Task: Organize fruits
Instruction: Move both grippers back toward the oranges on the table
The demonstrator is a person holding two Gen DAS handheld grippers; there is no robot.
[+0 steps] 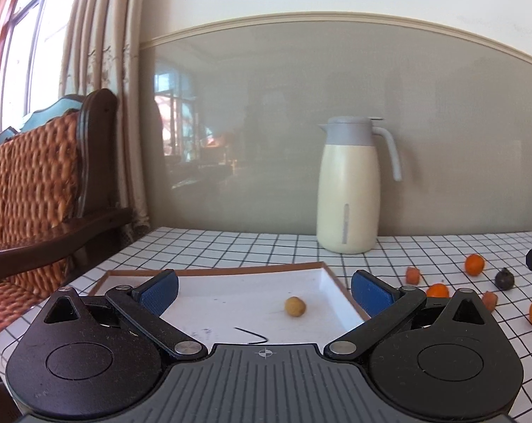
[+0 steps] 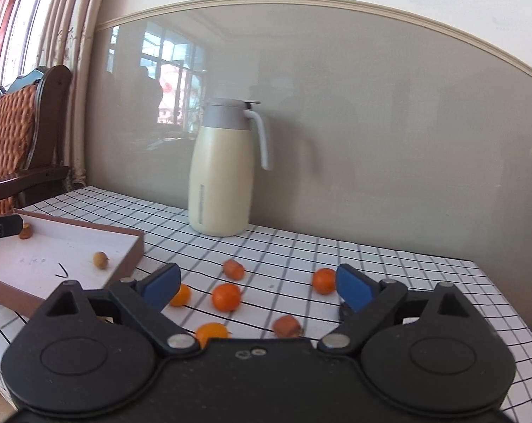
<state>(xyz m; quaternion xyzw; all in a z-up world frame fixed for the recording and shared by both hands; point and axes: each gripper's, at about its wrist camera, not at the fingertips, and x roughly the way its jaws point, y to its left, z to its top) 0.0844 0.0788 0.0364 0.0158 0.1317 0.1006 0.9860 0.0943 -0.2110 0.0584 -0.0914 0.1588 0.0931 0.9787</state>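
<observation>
Right gripper (image 2: 257, 283), fingers spread empty: centre them on the mid-frame orange (image 2: 226, 296), then close; left gripper (image 1: 264, 290) likewise open.

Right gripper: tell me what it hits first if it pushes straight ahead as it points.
Probably the orange fruit lying between the open fingers of the right gripper; a reddish chunk sits just beyond it. Depth is uncertain.

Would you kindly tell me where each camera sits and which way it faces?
Left wrist: rides behind the open left tongs, above the white tray holding a yellowish fruit, facing the wall.
Right wrist: behind the open right tongs, over scattered oranges on the checked tablecloth.
Shared: cream jug, tray, oranges.
</observation>
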